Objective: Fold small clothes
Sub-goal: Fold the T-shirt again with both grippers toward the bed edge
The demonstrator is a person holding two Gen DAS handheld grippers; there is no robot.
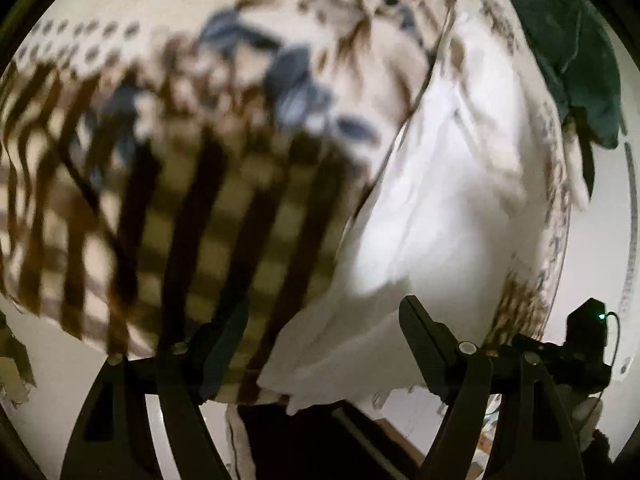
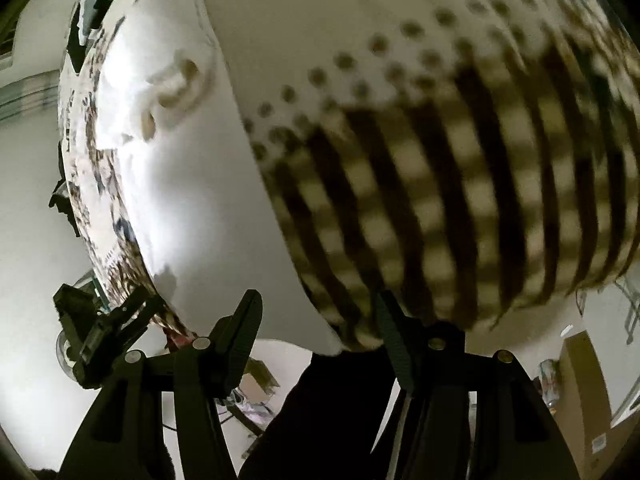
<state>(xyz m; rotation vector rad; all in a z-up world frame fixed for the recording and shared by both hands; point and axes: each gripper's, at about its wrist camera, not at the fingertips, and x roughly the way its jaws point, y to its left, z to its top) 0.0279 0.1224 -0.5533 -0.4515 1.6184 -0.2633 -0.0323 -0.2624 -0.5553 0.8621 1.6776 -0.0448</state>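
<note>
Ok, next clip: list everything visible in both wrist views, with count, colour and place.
patterned cloth: one, cream with brown stripes, dots and blue motifs, spread wide, blurred
white garment: one, white, lying on the cloth
dark green cloth: one, far edge, upper right of left view
cardboard box: one, brown, on the floor, lower right of right view
left gripper: black, jaws apart, over the cloth's near edge
right gripper: black, jaws apart, at the near edge

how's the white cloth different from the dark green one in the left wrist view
The white cloth is pale, large and lies near the left gripper, its edge between the open fingers. The dark green cloth is deep teal, looks smaller and lies bunched at the far upper right. Both rest on the patterned table cover.
</note>
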